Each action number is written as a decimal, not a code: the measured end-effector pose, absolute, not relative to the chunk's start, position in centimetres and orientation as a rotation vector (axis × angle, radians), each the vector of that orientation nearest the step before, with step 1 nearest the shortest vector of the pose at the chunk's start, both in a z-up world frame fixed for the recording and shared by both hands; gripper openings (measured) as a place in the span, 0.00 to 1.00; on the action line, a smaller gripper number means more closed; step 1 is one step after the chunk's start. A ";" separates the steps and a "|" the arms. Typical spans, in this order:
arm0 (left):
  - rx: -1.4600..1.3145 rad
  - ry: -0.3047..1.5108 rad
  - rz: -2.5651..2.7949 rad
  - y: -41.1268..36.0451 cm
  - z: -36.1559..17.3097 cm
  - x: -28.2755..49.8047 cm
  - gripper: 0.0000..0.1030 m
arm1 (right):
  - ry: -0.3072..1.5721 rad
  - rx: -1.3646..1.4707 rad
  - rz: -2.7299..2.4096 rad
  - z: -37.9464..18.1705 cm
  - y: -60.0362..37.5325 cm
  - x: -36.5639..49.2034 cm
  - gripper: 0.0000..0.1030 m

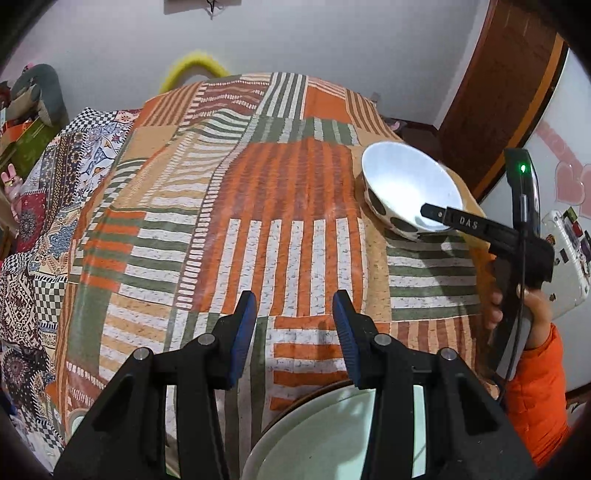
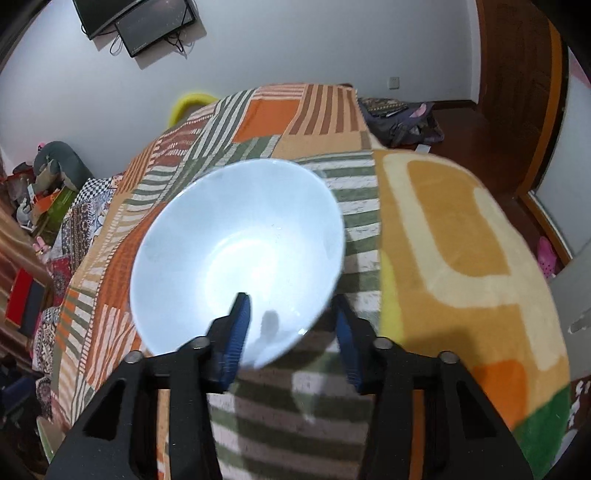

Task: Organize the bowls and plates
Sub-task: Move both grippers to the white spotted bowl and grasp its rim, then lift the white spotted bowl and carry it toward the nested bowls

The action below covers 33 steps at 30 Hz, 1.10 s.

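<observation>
**Bowl rim sits between your right tongs; left tongs open over the blanket**

Your right tongs straddle the near rim of the bowl. One blue pad reaches inside the white hollow and the other stands outside the wall, at about 4 o'clock on the bowl in the right wrist view. The picture is smeared there, so I cannot tell whether the pads press on the wall or only stand either side of it.

From your left wrist view, the bowl lies at about 2 o'clock. It is on the far right part of the striped blanket, close to the blanket's edge. It is white inside with dark spots on its outer wall. One black finger of the right tongs lies across its near rim. Your right hand, in an orange sleeve, holds that tool at 3 o'clock.

Your left tongs stand apart with nothing between the blue pads; only blanket shows through the gap. Directly beneath them, at 6 o'clock and partly hidden by the black frame, lies a pale plate with a dark underside edge showing at its rim. It is well apart from the bowl.

In the right wrist view, a yellow and orange blanket lies at 3 o'clock, beside the striped one. Two dark screens hang on the wall at 11 o'clock.
</observation>
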<state>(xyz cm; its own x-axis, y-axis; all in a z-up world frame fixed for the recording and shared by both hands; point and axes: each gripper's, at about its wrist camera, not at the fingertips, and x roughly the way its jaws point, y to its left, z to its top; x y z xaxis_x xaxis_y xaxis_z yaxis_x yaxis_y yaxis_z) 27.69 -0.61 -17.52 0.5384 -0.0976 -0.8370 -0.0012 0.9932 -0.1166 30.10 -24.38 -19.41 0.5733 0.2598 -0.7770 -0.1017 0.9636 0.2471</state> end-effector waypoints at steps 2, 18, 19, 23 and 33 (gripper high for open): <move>-0.111 1.017 -0.061 -0.8 -18.1 28.1 0.41 | 0.932 0.178 0.212 -19.4 -24.3 30.2 0.32; -0.109 1.056 -0.101 -4.2 -18.7 31.9 0.41 | 0.958 0.124 0.366 -18.6 -24.6 25.9 0.26; -0.106 1.057 -0.102 -4.5 -18.7 32.3 0.41 | 0.958 0.129 0.373 -18.5 -24.8 25.6 0.26; -0.093 1.069 -0.104 -5.7 -19.1 34.2 0.41 | 0.965 0.161 0.414 -18.3 -25.2 24.5 0.26; -0.018 1.122 -0.118 -8.5 -22.2 37.4 0.40 | 0.954 0.113 0.397 -18.3 -25.3 24.9 0.26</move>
